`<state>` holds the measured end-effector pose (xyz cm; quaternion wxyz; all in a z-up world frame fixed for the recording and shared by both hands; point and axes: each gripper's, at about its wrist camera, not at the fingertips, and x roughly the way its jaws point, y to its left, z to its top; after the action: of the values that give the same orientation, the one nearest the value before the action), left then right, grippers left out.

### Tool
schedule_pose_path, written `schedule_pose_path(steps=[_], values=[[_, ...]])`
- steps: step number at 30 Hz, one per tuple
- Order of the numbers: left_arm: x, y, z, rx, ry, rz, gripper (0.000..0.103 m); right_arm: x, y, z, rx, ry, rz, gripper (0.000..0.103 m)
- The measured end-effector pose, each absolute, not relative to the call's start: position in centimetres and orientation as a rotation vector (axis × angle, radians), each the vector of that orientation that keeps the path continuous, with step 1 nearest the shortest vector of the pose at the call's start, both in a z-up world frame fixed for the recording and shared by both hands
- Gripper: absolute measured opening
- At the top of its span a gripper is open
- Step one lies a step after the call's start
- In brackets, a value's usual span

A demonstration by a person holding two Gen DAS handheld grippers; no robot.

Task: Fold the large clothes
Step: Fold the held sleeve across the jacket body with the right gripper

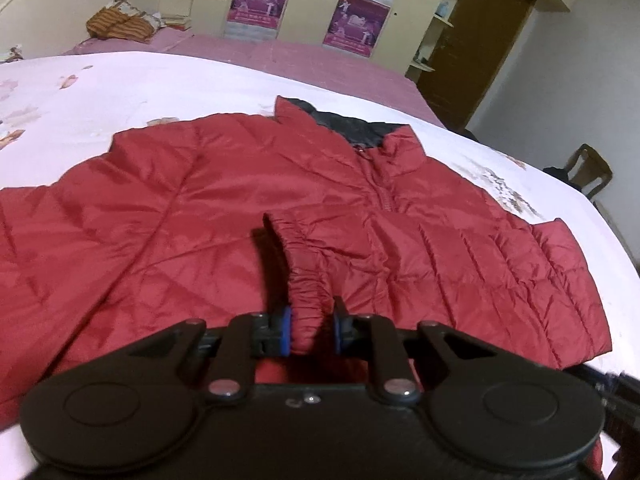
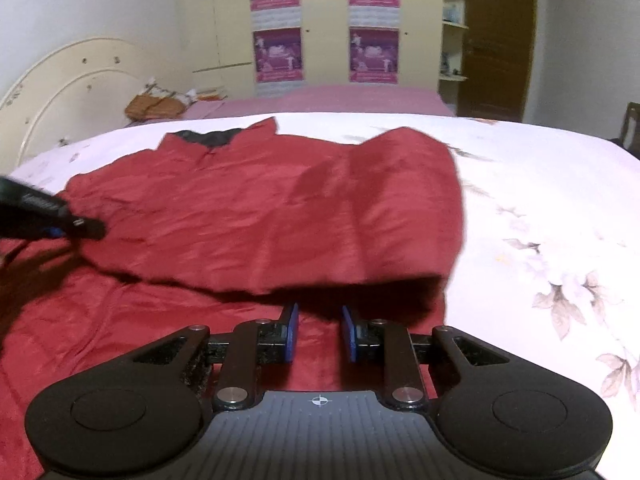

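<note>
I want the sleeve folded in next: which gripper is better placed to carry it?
Left. The left gripper already has the sleeve cuff of the red jacket between its pads. The right gripper holds nothing, only hovering over fabric.

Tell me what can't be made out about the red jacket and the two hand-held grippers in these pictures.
- Left wrist view: the jacket runs off the left edge, so its left sleeve end is cut off.
- Left wrist view: the left hand-held gripper straddles the elastic cuff; the bunched fabric hides whether the pads press on it.
- Right wrist view: the folded-over part of the jacket is motion-blurred, and hides what lies under it.
- Right wrist view: the right hand-held gripper is over fabric; contact is unclear.
</note>
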<state>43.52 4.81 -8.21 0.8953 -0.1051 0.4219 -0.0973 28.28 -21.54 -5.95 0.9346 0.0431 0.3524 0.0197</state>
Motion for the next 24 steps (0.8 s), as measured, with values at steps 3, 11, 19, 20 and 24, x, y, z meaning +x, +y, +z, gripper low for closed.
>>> schedule_pose_path(steps=[3, 11, 19, 20, 24], values=[[43.2, 4.8, -8.0, -0.199, 0.866, -0.193, 0.018, 28.8, -22.6, -5.7, 0.112, 0.718, 0.016, 0.023], [42.9, 4.9, -8.3, -0.192, 0.867, -0.201, 0.018, 29.5, -23.8, -5.7, 0.109, 0.720, -0.041, 0.023], [42.7, 5.6, -7.9, -0.185, 0.830, -0.191, 0.018, 30.0, -24.1, -5.9, 0.120, 0.721, -0.067, 0.023], [42.6, 5.8, -7.8, -0.185, 0.827, -0.186, 0.018, 30.0, -24.1, -5.9, 0.121, 0.722, -0.069, 0.023], [42.3, 6.8, -7.8, -0.182, 0.823, -0.177, 0.018, 30.4, -23.7, -6.0, 0.119, 0.725, -0.070, 0.023]])
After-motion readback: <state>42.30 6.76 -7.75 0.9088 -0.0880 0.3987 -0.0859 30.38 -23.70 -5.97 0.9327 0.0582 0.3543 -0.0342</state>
